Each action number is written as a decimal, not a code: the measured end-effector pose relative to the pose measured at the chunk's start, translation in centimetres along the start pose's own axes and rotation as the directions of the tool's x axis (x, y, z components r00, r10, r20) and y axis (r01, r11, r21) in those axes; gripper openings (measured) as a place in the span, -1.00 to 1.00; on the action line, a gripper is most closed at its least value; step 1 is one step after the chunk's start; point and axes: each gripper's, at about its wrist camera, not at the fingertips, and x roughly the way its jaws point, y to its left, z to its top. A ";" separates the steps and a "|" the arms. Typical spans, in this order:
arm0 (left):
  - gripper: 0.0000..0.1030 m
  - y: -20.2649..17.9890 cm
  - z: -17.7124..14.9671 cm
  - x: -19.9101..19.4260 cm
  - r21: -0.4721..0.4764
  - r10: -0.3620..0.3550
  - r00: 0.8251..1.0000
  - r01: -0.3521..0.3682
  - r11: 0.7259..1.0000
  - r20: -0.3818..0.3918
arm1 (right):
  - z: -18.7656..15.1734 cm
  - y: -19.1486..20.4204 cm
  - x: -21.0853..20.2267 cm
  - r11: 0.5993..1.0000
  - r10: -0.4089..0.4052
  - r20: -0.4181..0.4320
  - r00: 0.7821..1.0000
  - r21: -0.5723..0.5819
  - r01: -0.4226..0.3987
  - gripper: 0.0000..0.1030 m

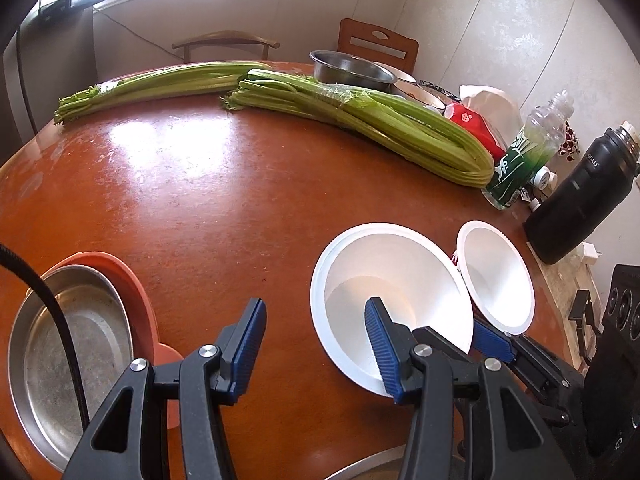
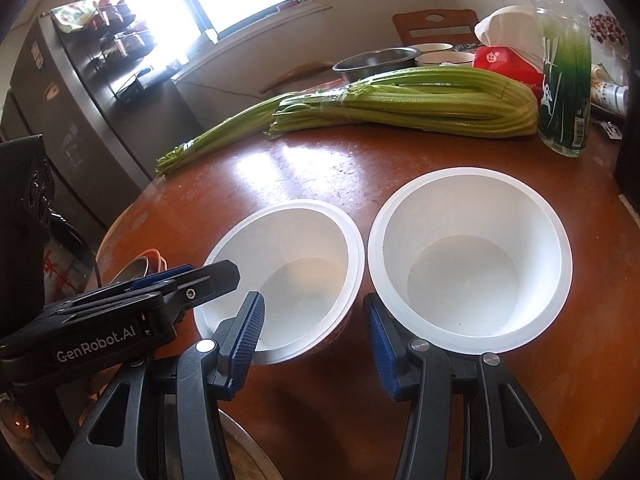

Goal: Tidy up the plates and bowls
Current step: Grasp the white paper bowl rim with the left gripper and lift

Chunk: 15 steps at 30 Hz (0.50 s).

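Bowls, two white deep paper ones [image 2: 280, 276] [image 2: 468, 260], stand unstacked side by side on the reddish-brown counter [image 1: 200, 200]; left tongs [image 1: 316, 344] gape, one finger inside the nearer bowl; right tongs [image 2: 316, 332] gape empty; a steel plate [image 1: 68, 352] already sits in an orange dish [image 1: 132, 288]; nesting remains.

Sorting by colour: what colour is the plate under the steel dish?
Salmon-orange plate; left wrist view.
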 end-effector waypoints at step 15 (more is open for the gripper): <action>-0.03 -0.1 0.0 1.7 0.001 -0.017 0.999 0.017 1.000 -0.033 | -0.3 1.1 0.6 0.996 -0.003 -0.018 1.000 -0.088 0.002 0.02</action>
